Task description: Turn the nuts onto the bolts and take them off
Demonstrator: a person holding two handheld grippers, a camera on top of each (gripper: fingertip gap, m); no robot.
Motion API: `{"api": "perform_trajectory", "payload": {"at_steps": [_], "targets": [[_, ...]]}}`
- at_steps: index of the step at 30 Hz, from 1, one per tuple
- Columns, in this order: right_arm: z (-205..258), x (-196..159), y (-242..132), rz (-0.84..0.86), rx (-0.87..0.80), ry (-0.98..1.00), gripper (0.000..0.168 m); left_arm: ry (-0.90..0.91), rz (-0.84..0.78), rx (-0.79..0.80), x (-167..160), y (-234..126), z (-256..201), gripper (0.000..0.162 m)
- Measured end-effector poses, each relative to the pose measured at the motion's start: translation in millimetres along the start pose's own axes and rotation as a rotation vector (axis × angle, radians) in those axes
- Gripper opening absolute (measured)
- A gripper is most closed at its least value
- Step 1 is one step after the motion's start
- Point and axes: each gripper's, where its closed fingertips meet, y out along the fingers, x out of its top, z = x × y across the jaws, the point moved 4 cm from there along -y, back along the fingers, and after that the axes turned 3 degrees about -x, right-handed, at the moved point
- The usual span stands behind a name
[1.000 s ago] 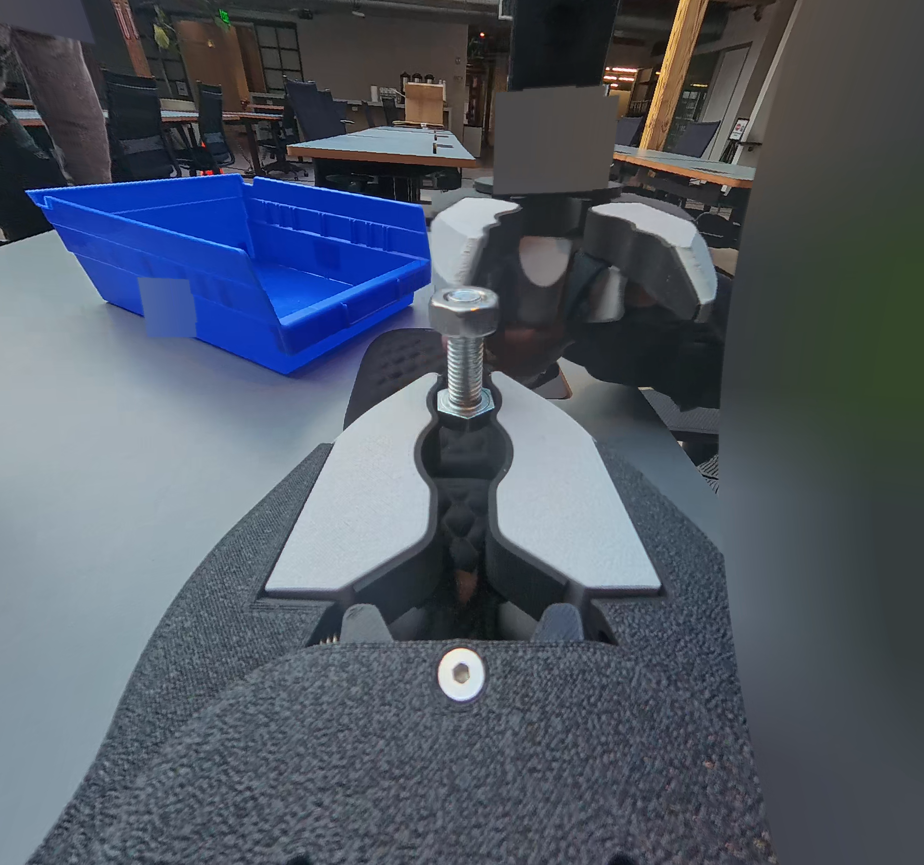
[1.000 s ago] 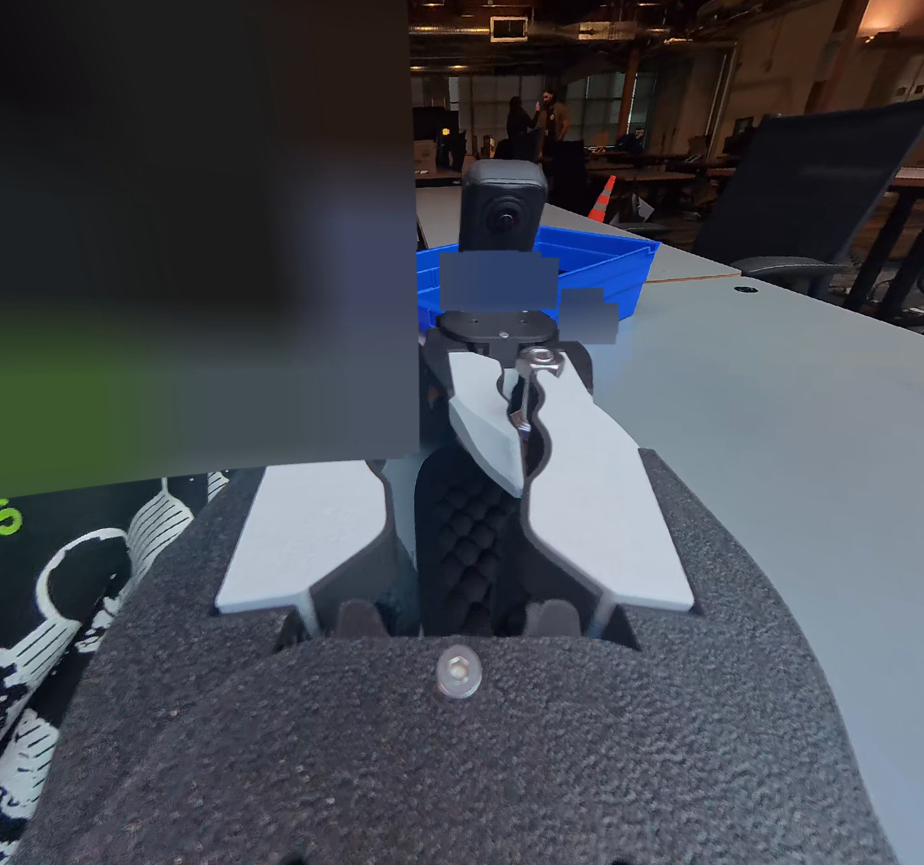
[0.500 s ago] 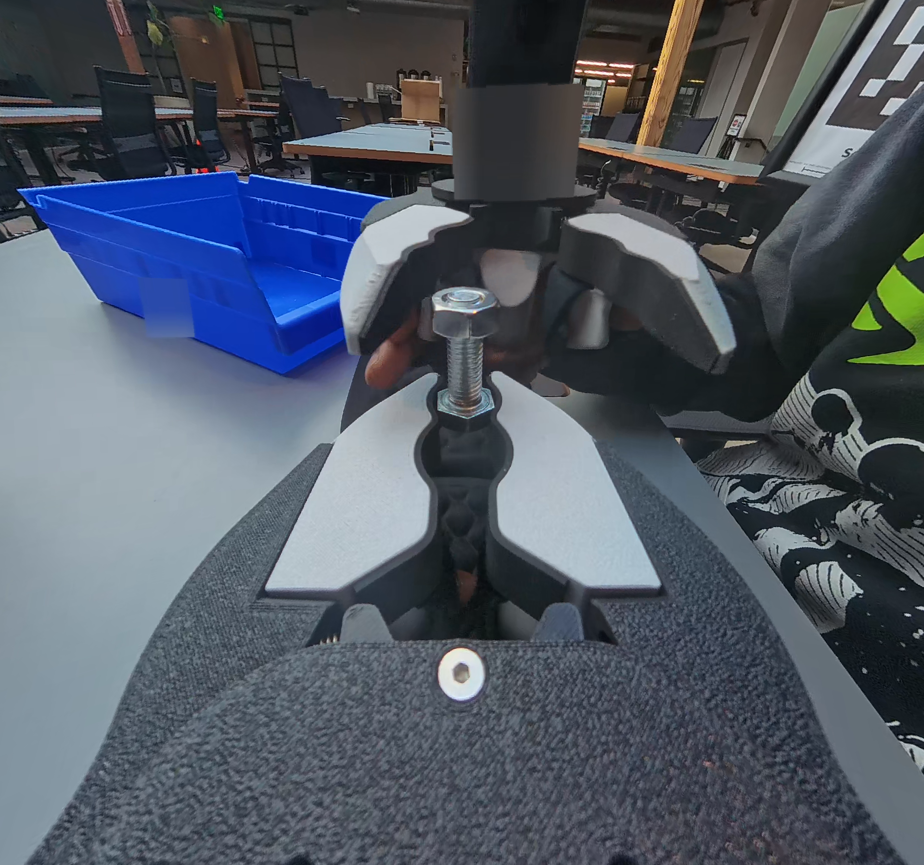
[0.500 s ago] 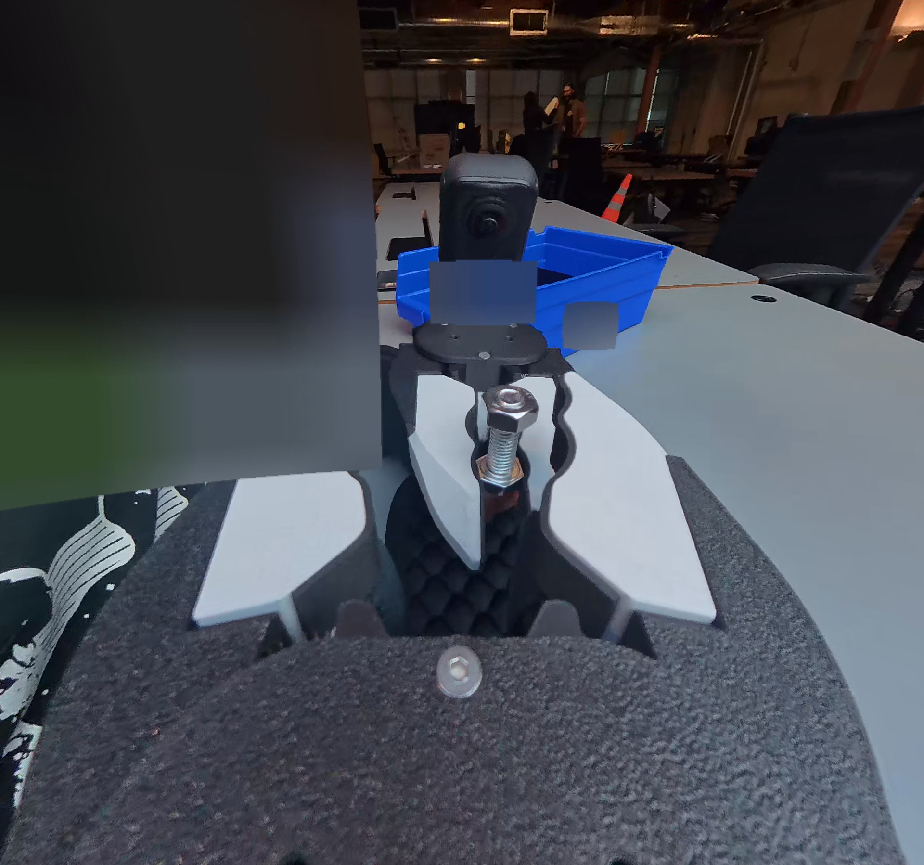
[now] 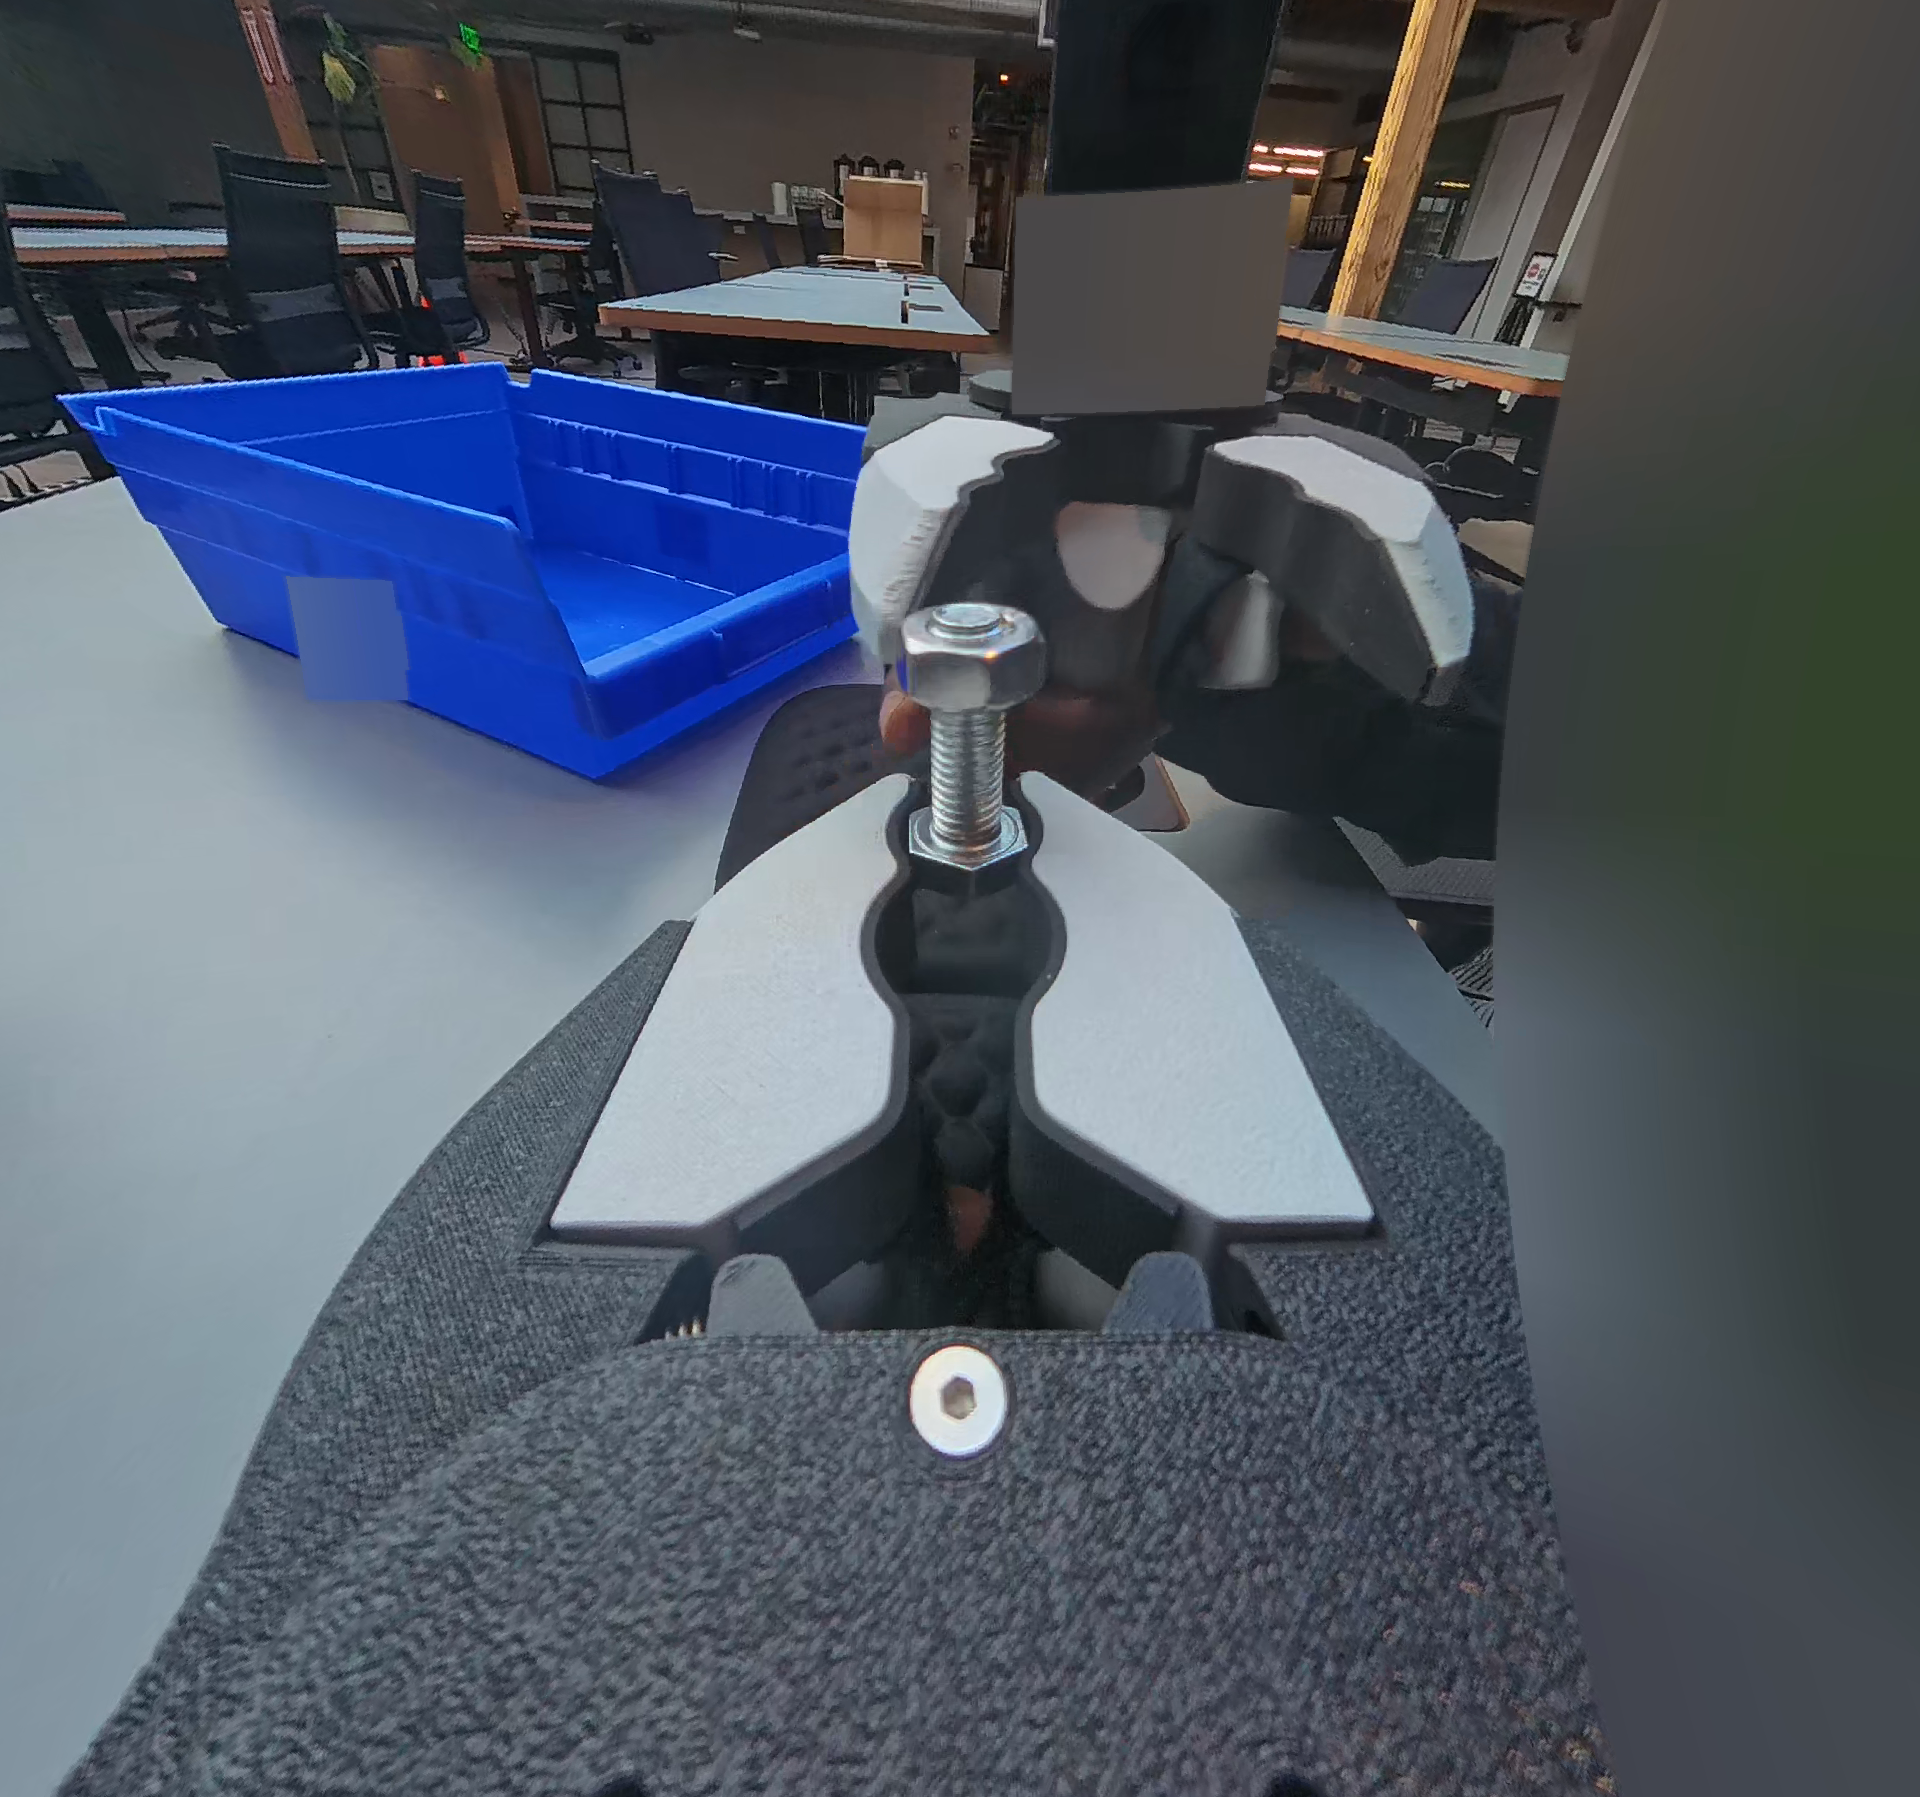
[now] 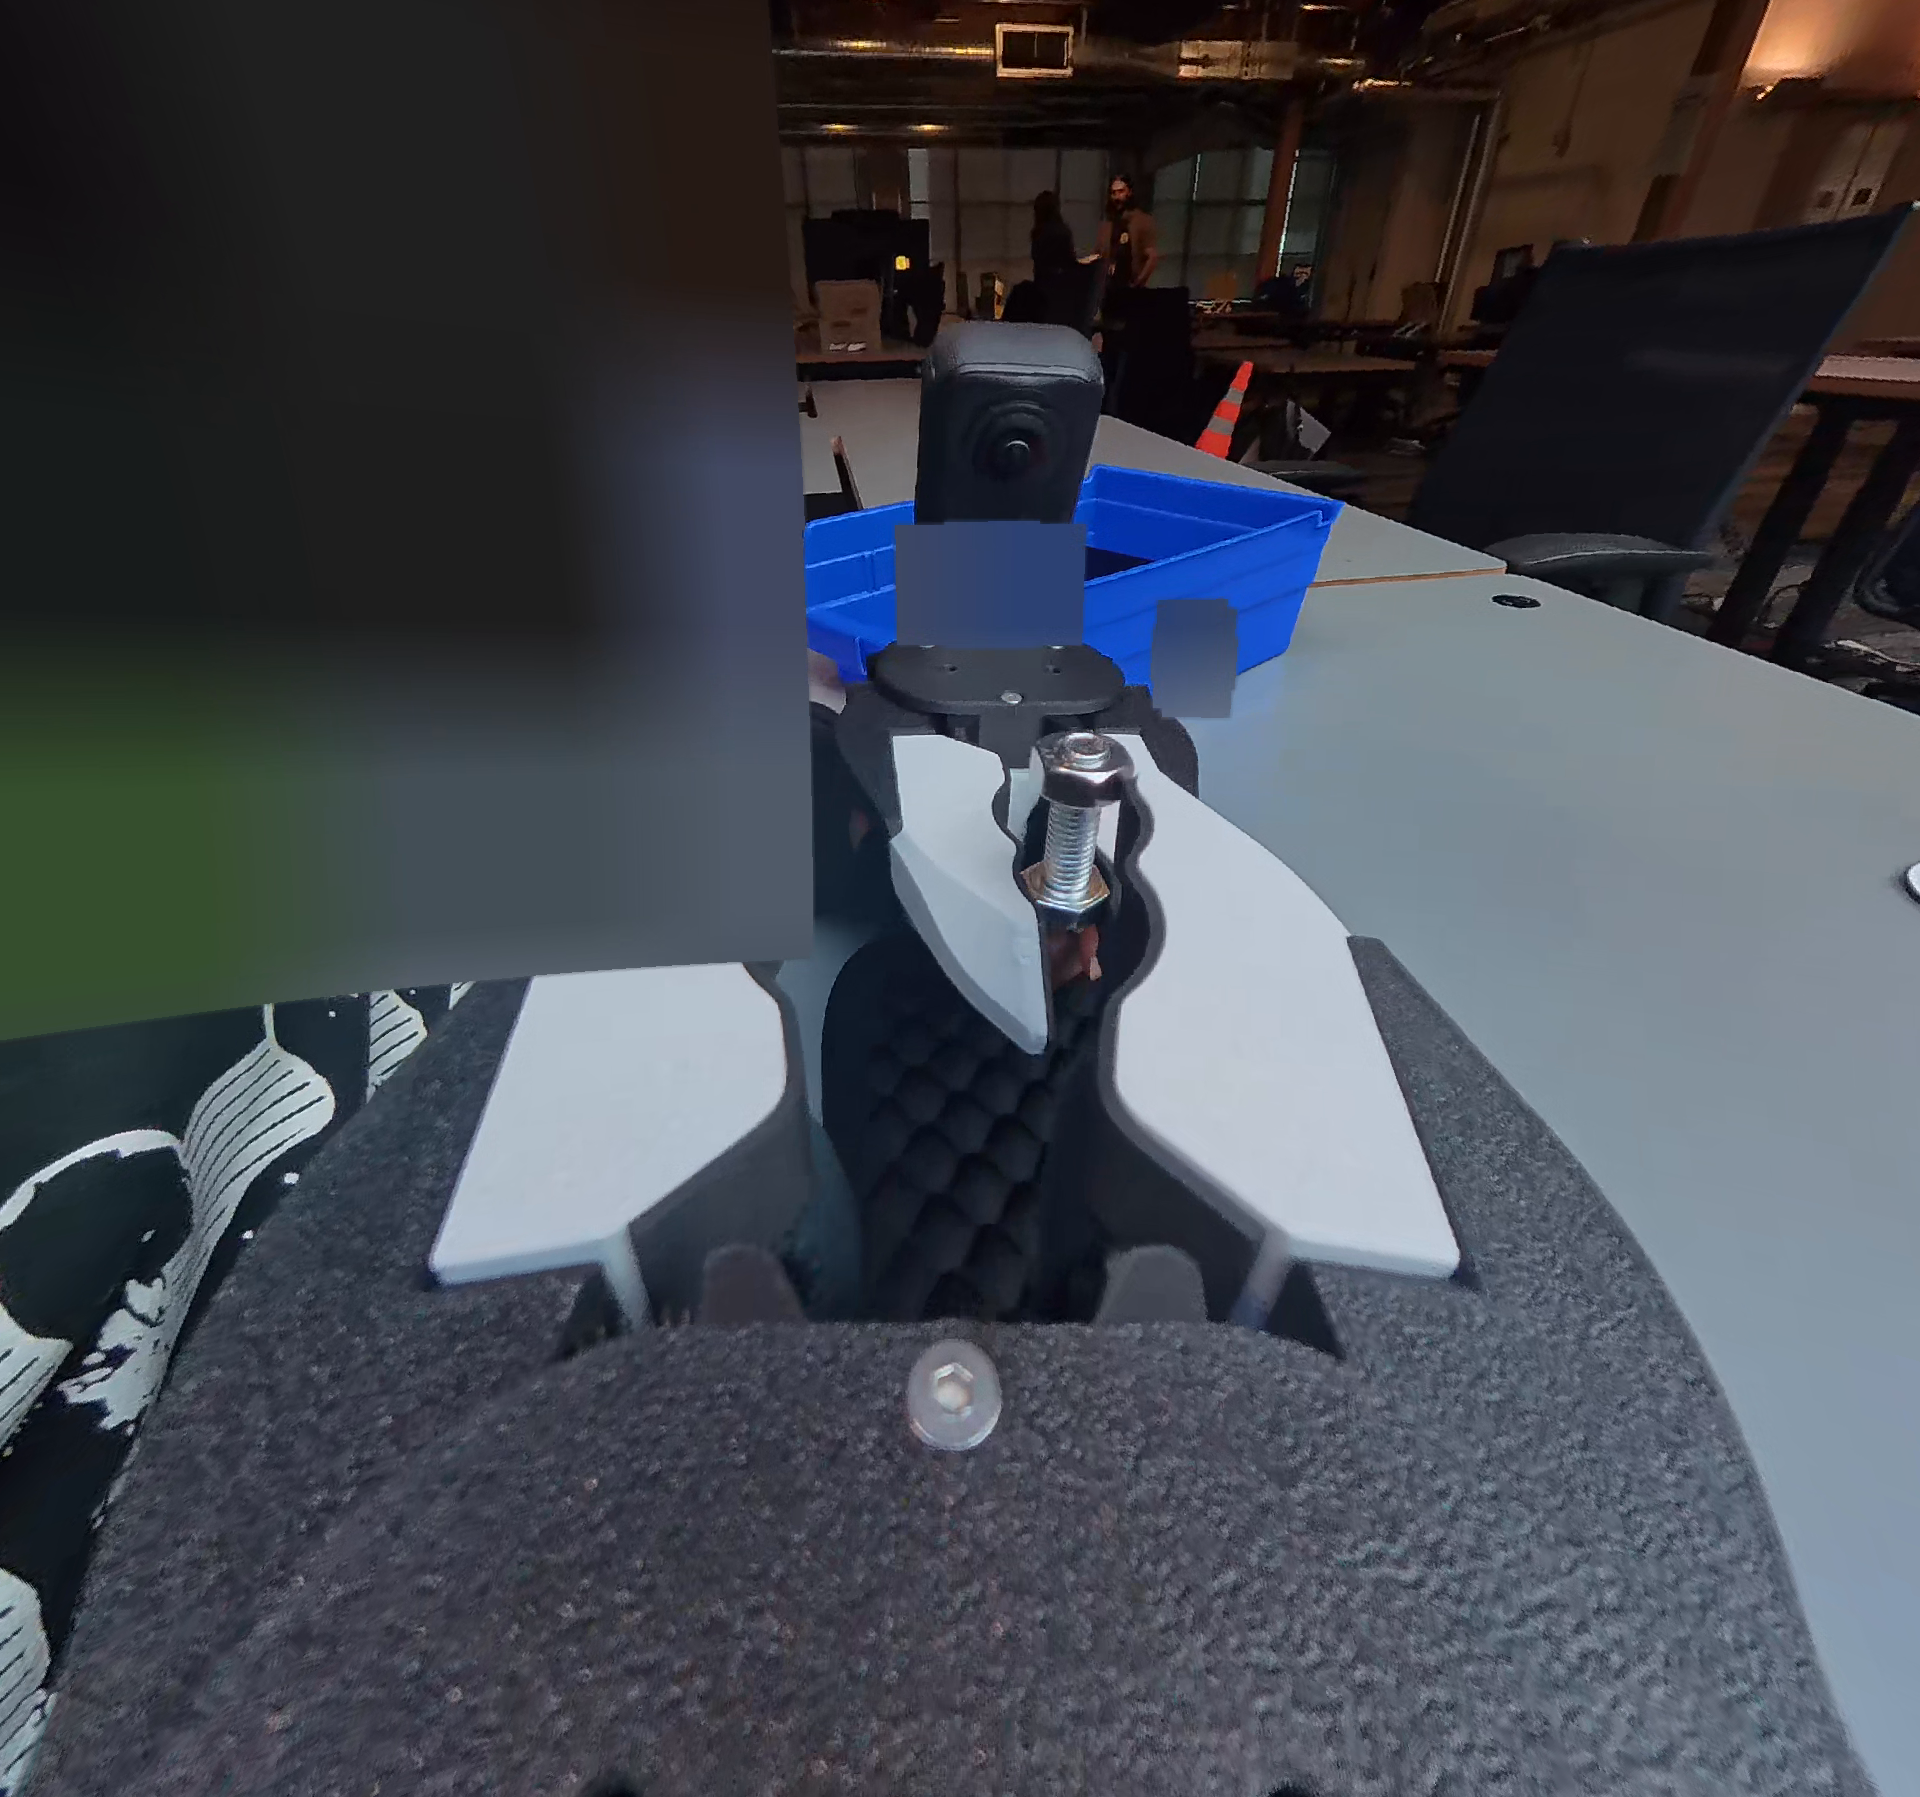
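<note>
Upright between the tips of the left gripper (image 5: pixel 968 848), a silver bolt (image 5: pixel 966 781) is clamped at its lower nut (image 5: pixel 968 838) by the clenched fingers (image 5: pixel 774 1020), while a second nut (image 5: pixel 972 654) sits at the top of the threads. Opposite, the right gripper (image 6: pixel 951 947) is seen spread wide and holding nothing — its fingers (image 6: pixel 1257 1041) flank the left gripper's tips, one on each side. Beyond the fingers, a blue bin (image 5: pixel 436 542) stands on the grey tabletop (image 5: pixel 260 916), well apart from the bolt.
</note>
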Motion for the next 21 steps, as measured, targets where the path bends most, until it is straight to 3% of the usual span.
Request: {"api": "perform_trajectory", "payload": {"at_steps": [3,5,12,21], "targets": [[7,1,-8,-0.009,0.023,-0.004,0.047,-0.004,-0.002,0.004,0,0,1,0.014],[6,1,-12,-0.014,0.007,-0.012,0.046,-0.004,-0.004,0.002,0,0,0,0.014],[-7,0,5,-0.011,-0.014,0.011,0.071,0.005,0.006,-0.004,0,1,-1,0.014],[-3,-3,26,0.052,0.046,-0.045,0.068,0.005,0.009,-0.002,-1,1,-1,0.014]]}}
